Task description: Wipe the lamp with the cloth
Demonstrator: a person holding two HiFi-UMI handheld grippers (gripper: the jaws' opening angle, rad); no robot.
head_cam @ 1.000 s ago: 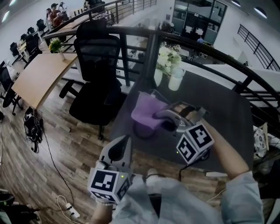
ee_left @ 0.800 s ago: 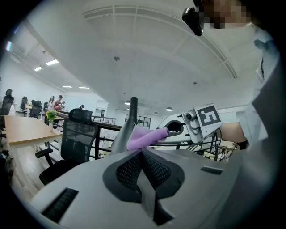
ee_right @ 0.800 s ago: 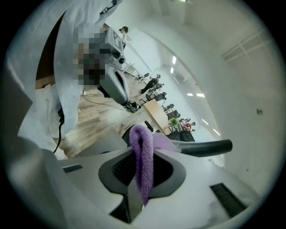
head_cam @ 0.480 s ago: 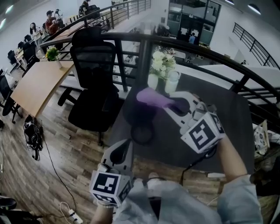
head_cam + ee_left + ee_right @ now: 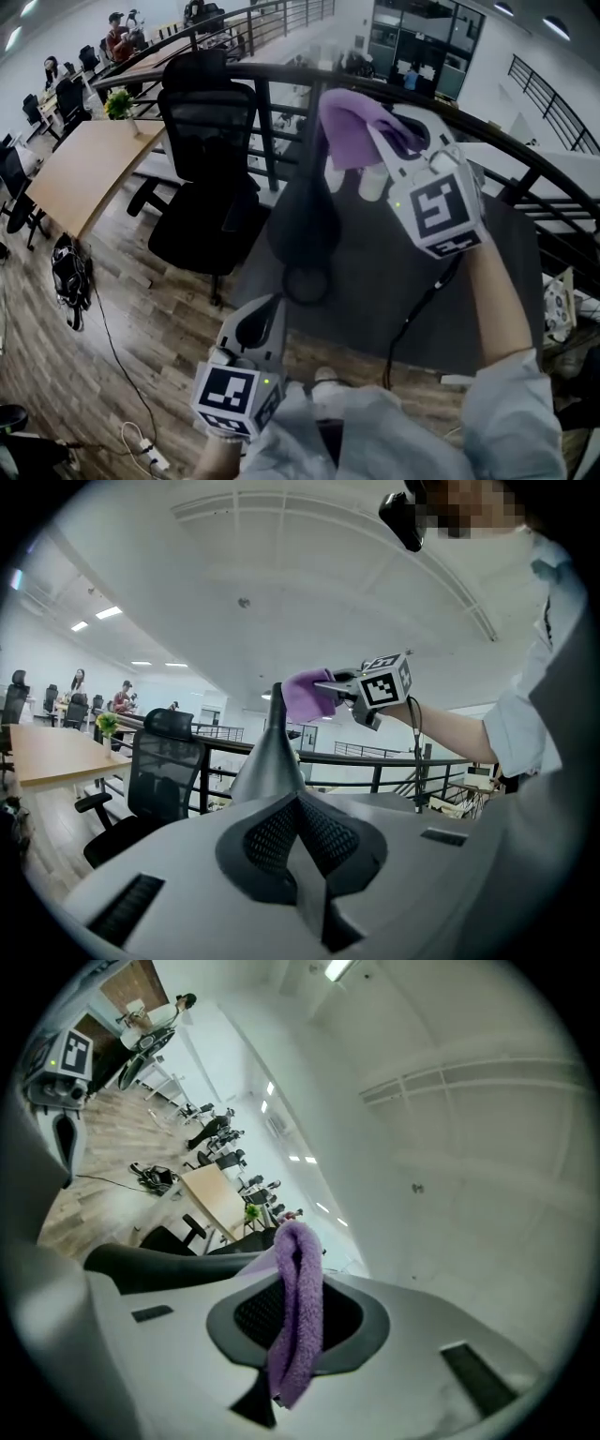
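Observation:
The lamp is a dark cone on a round base, standing at the near left of the dark table. In the left gripper view the lamp tapers to a thin stem. My right gripper is raised high and shut on the purple cloth, which sits against the top of the lamp. The folded cloth hangs between the right gripper's pads. Low at my side, my left gripper is shut and empty, its pads pressed together.
A black office chair stands left of the table, with a metal railing behind it. White flowers in a vase and a cup stand at the table's far edge. A wooden desk lies further left.
My right gripper has lifted the purple cloth from low near the lamp's base up to the lamp's top. The left gripper has stayed in place.

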